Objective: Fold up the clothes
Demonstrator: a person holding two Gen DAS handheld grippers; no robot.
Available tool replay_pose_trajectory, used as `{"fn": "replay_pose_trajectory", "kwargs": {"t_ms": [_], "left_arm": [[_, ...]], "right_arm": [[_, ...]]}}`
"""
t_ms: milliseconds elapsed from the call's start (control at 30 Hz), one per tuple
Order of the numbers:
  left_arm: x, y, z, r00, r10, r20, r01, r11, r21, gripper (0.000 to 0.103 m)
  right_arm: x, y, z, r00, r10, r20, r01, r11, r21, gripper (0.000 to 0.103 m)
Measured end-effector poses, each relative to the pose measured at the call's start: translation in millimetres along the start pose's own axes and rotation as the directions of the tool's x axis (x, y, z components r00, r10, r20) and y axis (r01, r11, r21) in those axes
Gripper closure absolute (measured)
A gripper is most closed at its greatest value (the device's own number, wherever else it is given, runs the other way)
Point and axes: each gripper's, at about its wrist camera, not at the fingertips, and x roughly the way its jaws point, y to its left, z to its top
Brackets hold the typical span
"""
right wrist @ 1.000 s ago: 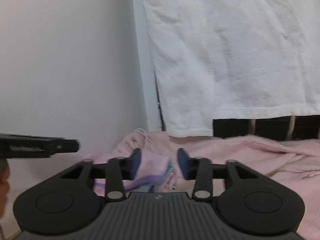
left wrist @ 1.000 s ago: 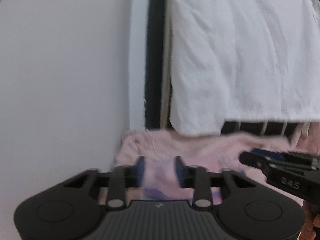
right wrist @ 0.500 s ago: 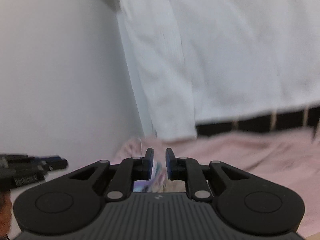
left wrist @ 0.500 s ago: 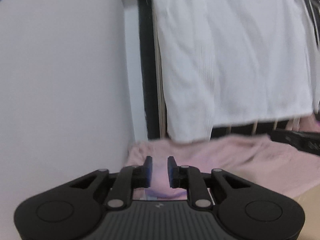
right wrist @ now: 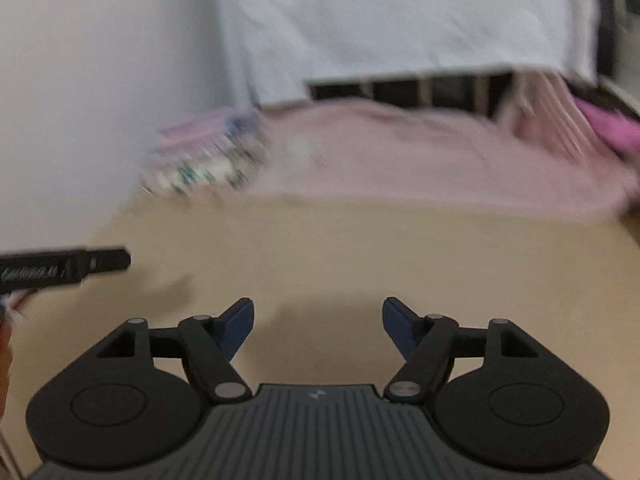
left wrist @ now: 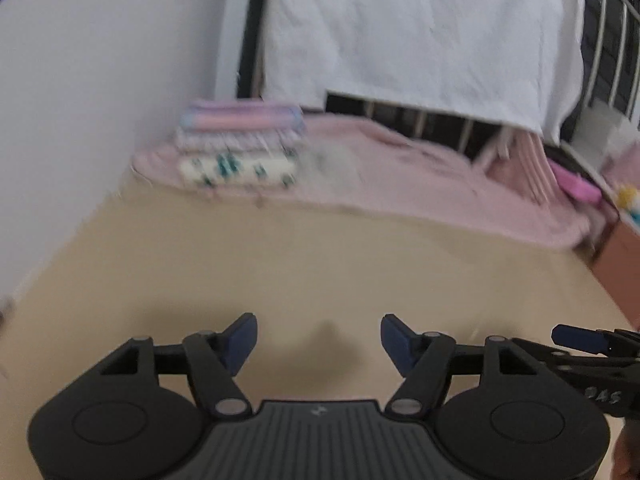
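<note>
The beige surface (left wrist: 304,264) is now filling the foreground of both views, where a second ago the wall (left wrist: 100,80) and the hanging white sheet (left wrist: 420,28) were crowding the lens. The pink blanket (left wrist: 420,176) is lying along its far edge, and the stack of folded clothes (left wrist: 240,148) is sitting on it by the wall, no longer between the pads. Both tools are opening: the left gripper (left wrist: 319,340) and the right gripper (right wrist: 318,326) are spreading with nothing between their fingers. Only the left view is showing the metal rails (left wrist: 612,40) and a brown box (left wrist: 620,252) at right; only the right view is showing the left tool from the side
</note>
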Motion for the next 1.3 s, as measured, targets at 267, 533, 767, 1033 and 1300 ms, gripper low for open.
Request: {"fn": "replay_pose_trajectory", "kwargs": {"t_ms": [267,533,767,1033,1300], "left_arm": [[4,-27,-36,0.995,0.088,-0.04,-0.083,0.99,0.116,0.032],[18,-26,-43,0.996,0.079,-0.042,-0.074,0.99,0.117,0.01],[22,-27,-43,0.995,0.087,-0.054,-0.08,0.99,0.118,0.0],[20,-27,-44,0.995,0.087,-0.051,-0.081,0.99,0.116,0.0],[18,-26,-46,0.995,0.088,-0.05,-0.082,0.99,0.111,0.0]], "right_arm": [[-7,0,-51,0.997,-0.083,-0.005,0.083,0.997,0.005,0.0],[5,-5,-49,0.989,-0.142,-0.04,0.143,0.989,0.038,0.001],[11,5,-48,0.978,-0.201,-0.054,0.202,0.979,0.024,0.001],[12,5,-48,0.978,-0.204,-0.054,0.205,0.978,0.028,0.001],[10,5,-49,0.98,-0.194,-0.054,0.195,0.98,0.024,0.001]]}}
